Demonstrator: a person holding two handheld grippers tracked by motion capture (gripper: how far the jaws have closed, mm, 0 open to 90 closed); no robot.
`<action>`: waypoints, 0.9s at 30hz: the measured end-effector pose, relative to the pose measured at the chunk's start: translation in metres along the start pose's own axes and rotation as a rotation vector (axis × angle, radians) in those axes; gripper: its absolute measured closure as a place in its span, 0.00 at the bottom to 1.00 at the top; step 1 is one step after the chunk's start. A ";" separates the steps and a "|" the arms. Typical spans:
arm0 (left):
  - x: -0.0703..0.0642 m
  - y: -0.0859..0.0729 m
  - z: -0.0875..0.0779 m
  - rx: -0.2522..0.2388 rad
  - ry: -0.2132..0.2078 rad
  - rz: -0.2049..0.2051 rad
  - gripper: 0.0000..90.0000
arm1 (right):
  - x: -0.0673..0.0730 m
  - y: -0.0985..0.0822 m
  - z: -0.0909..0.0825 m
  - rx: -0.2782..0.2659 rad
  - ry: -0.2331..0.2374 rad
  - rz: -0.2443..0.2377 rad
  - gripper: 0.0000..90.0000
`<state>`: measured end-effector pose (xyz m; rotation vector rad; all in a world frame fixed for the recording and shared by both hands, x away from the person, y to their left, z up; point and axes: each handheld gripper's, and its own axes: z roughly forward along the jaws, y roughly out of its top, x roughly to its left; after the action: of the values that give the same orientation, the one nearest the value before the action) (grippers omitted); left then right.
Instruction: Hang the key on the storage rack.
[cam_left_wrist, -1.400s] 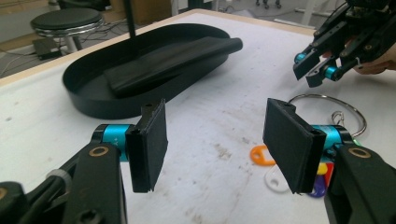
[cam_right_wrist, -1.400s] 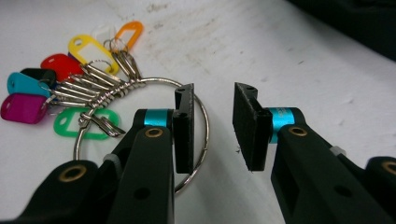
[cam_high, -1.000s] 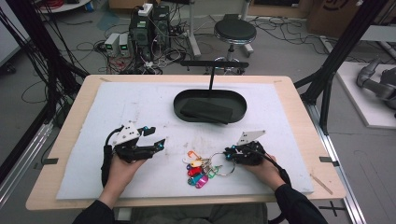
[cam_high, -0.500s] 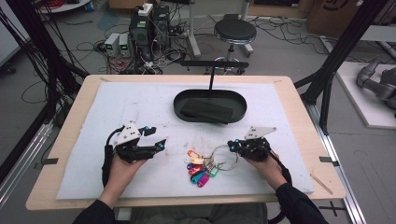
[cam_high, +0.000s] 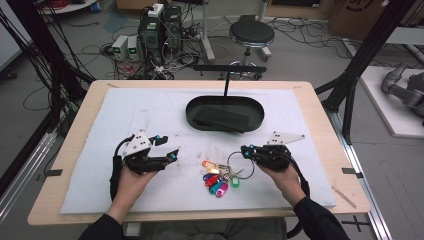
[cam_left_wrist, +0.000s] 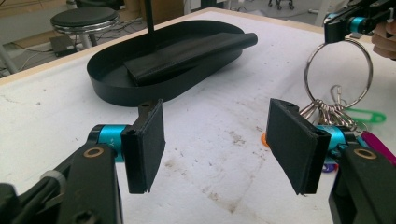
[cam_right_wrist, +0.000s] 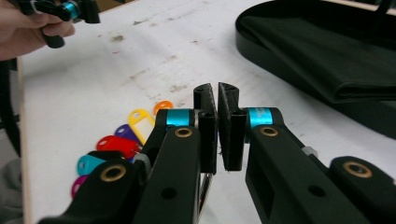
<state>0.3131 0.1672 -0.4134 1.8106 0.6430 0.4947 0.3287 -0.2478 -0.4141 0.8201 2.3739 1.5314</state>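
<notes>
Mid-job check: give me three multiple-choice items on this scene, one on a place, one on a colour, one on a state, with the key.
1. Where do the key tags lie?
A. in the black tray
B. on the white mat between the two hands
C. on the floor

2. What colour is the tray?
A. black
B. red
C. white

3. How do the left tongs stand?
A. shut on the key ring
B. shut on nothing
C. open, nothing between the pads

Key: 1 B, the tags rest on the mat by the right tongs; 2 A, its rim is black; 3 C, a bare gap shows between the pads.
</notes>
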 end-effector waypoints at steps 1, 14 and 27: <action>0.000 0.000 0.000 -0.003 -0.001 -0.002 0.41 | 0.001 0.000 0.001 0.005 0.010 0.005 0.97; 0.001 0.001 -0.002 -0.012 0.007 -0.003 0.41 | 0.000 -0.006 0.004 0.097 0.037 0.076 0.96; 0.003 0.001 -0.002 -0.012 0.006 -0.003 0.41 | -0.017 -0.032 0.015 0.315 -0.094 0.000 0.83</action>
<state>0.3144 0.1708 -0.4115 1.7974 0.6456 0.5016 0.3384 -0.2557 -0.4509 0.9304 2.5791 1.1045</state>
